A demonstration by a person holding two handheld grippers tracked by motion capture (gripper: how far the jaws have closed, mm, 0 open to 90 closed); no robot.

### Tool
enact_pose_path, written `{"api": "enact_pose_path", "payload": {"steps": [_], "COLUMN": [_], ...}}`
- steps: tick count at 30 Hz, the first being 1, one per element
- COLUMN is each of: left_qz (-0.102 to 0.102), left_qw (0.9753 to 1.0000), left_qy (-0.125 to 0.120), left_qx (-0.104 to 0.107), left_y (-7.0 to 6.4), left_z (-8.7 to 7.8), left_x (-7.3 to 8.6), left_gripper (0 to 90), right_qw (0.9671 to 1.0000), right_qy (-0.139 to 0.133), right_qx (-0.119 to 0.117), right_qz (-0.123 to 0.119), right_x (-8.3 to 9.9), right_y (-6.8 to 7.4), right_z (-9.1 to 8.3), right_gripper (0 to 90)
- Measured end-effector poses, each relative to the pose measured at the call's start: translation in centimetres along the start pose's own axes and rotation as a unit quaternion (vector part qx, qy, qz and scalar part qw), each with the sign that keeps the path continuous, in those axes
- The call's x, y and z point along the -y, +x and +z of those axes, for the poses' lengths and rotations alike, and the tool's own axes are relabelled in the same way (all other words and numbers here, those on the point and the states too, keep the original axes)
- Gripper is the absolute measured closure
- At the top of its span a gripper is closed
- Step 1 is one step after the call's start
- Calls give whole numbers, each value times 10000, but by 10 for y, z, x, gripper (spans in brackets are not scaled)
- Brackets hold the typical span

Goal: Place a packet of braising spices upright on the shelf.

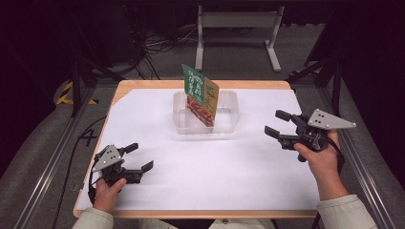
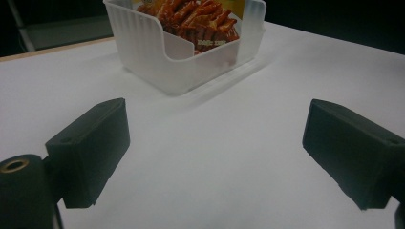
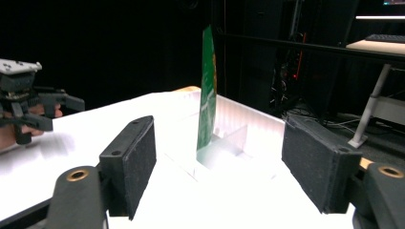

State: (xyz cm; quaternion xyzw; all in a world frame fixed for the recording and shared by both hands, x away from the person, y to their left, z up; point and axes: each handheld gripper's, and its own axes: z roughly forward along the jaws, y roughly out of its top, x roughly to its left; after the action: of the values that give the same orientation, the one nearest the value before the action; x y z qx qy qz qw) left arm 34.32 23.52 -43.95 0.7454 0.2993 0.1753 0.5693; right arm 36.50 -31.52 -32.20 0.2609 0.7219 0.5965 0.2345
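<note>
A green and yellow snack packet [image 1: 201, 95] stands upright, slightly tilted, inside a clear plastic bin [image 1: 229, 119] at the far middle of a white-covered table [image 1: 205, 171]. The left gripper [image 1: 141, 157] rests near the table's near left corner, jaws wide apart, empty. The right gripper [image 1: 276, 122] hovers right of the bin, jaws apart, holding nothing.

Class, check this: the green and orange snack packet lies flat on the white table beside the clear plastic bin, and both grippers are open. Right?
Not quite. The high view shows the green and orange snack packet standing upright inside the clear plastic bin, not flat beside it. Both the left gripper and right gripper are indeed open.
</note>
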Motion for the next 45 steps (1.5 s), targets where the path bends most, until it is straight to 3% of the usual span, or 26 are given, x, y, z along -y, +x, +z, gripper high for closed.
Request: {"api": "enact_pose_path", "payload": {"steps": [6,18,23,28,34,38,45], "left_qz": [-58,-60,-76,-73,-18,-12,14], "left_qw": [9999,9997,9996,9996,9994,9994,9993], "left_qy": [3,-5,-16,-13,-24,-51,-82], "left_qx": [93,251,287,289,336,340,362], "left_y": [1,1,1,1,2,2,2], "left_z": [-2,-3,-3,-3,-3,-2,-1], "left_x": [0,-1,-1,-1,-1,-2,-2], "left_gripper": [91,87,87,87,87,87,87], "right_qw": [9991,9987,9968,9953,9942,9927,9931], "right_qy": [282,387,603,838,946,1067,1023], "right_qx": [103,261,403,427,449,542,561], "right_qz": [-298,-192,-325,-234,235,160,154], "right_x": [15,52,65,81,105,116,116], "right_y": [4,8,11,13,10,11,12], "right_z": [-9,-17,-16,-12,-8,-5,-5], "right_gripper": [242,244,244,241,242,246,243]}}
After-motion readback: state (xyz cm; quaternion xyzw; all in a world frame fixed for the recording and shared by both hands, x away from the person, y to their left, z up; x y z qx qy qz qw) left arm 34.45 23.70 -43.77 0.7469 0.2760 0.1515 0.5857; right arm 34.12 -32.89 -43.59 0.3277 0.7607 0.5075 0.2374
